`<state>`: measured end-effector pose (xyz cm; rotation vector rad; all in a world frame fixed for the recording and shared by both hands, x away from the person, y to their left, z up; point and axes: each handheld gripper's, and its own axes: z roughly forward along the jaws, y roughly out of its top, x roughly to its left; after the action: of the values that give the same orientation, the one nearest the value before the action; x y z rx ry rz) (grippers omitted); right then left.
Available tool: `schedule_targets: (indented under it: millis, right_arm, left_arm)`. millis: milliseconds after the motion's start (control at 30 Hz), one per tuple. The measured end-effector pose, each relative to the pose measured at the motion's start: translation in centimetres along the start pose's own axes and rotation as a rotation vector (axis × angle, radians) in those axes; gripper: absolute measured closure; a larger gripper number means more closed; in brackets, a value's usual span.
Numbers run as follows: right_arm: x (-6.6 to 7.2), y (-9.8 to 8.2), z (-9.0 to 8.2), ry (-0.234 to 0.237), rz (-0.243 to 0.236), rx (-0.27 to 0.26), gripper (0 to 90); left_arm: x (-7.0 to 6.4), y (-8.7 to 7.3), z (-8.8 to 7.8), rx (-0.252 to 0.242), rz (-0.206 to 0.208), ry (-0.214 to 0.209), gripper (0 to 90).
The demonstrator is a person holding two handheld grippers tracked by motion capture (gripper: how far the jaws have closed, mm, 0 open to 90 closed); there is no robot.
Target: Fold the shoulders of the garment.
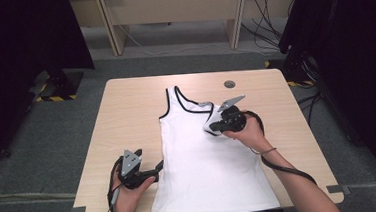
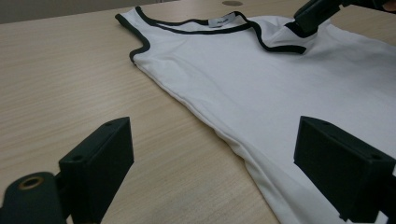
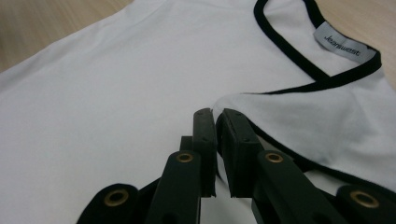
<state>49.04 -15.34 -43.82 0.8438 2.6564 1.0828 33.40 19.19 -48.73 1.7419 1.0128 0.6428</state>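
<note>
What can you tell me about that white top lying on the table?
The tank top is a sleeveless white garment that looks like soft knit cloth, with black binding round the neckline and armholes and a small grey label inside the back of the neck. It lies mostly flat on the wooden table, hem toward the person, neck away. One shoulder strap is folded inward over the chest, pinched in the right gripper. The left gripper hovers open at the side seam.
</note>
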Motion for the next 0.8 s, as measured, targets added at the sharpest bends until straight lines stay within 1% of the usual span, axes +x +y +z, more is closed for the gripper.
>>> schedule_targets:
  millis: [33, 67, 100, 133, 167, 233, 267, 333, 367, 400, 467, 500, 533, 567, 600, 633, 667, 700, 767, 800]
  right_arm:
    - [0.0, 0.0, 0.0, 0.0, 0.0, 0.0, 84.5]
    - [0.1, -0.4, -0.2, 0.018, 0.004, -0.001, 84.4]
    - [0.3, -1.0, -0.4, 0.033, -0.005, 0.003, 84.3]
    - [0.3, -1.0, -0.4, 0.033, -0.005, 0.003, 84.3]
    - [0.5, -1.5, -0.5, 0.048, -0.01, 0.009, 84.3]
    - [0.8, -2.2, -0.6, 0.054, -0.014, 0.027, 84.3]
    - [0.8, -2.4, -0.6, 0.053, -0.017, 0.03, 82.9]
    - [0.8, -2.5, -0.8, -0.003, -0.031, 0.028, 78.1]
    - [0.6, -2.3, -1.0, -0.022, -0.035, 0.014, 75.4]
    - [0.3, -1.6, -1.0, -0.044, -0.024, -0.011, 71.9]
    - [0.0, -0.7, -0.8, -0.054, -0.021, -0.023, 68.3]
    - [0.0, -0.7, -0.8, -0.054, -0.021, -0.023, 68.3]
    - [-0.1, -0.2, -0.5, -0.069, -0.02, -0.022, 67.7]
    - [-0.2, 0.5, 0.1, -0.073, -0.023, -0.018, 64.3]
    - [-0.3, 0.9, 0.4, -0.081, -0.026, -0.011, 63.9]
    - [-0.3, 0.9, 0.4, -0.081, -0.026, -0.011, 63.9]
    - [-0.3, 1.4, 1.2, -0.092, -0.04, -0.002, 63.0]
    - [-0.3, 1.4, 1.2, -0.092, -0.04, -0.002, 63.0]
    - [-0.5, 1.8, 1.9, -0.083, -0.043, 0.013, 62.4]
    - [-0.6, 1.9, 2.4, -0.082, -0.048, 0.031, 64.7]
  left_arm:
    - [0.0, 0.0, 0.0, 0.001, -0.001, 0.0, 11.4]
    - [0.0, 0.0, 0.0, 0.0, -0.002, 0.0, 11.3]
    - [0.0, 0.0, 0.0, 0.001, -0.002, 0.001, 11.3]
    - [0.0, 0.0, 0.0, 0.002, -0.001, 0.0, 11.3]
    - [0.0, 0.0, 0.0, 0.003, 0.0, 0.0, 11.3]
    - [0.0, 0.0, 0.0, 0.004, 0.0, 0.0, 11.3]
    - [0.0, 0.0, 0.0, 0.004, 0.001, 0.001, 11.3]
    - [0.0, 0.0, 0.1, 0.007, 0.003, 0.002, 11.4]
    - [-0.1, 0.0, 0.1, 0.009, 0.005, 0.003, 11.3]
    - [-0.1, 0.0, 0.1, 0.01, 0.007, 0.004, 11.3]
    - [-0.1, 0.0, 0.1, 0.007, 0.006, 0.003, 11.4]
    - [-0.1, 0.0, 0.0, 0.006, 0.004, 0.003, 11.4]
    - [0.0, 0.0, 0.0, 0.006, 0.003, 0.002, 11.4]
    - [0.0, 0.0, 0.0, 0.005, 0.0, 0.001, 11.3]
    - [0.0, 0.0, 0.0, 0.004, -0.002, 0.0, 11.3]
    - [0.0, 0.0, 0.0, 0.004, -0.002, 0.0, 11.3]
    - [0.0, 0.0, 0.0, 0.004, 0.0, -0.001, 11.3]
    - [0.0, 0.0, 0.0, 0.004, 0.0, -0.001, 11.3]
    - [0.0, 0.0, 0.0, 0.004, 0.0, -0.002, 11.3]
    - [0.0, 0.0, 0.0, 0.004, -0.001, -0.002, 11.3]
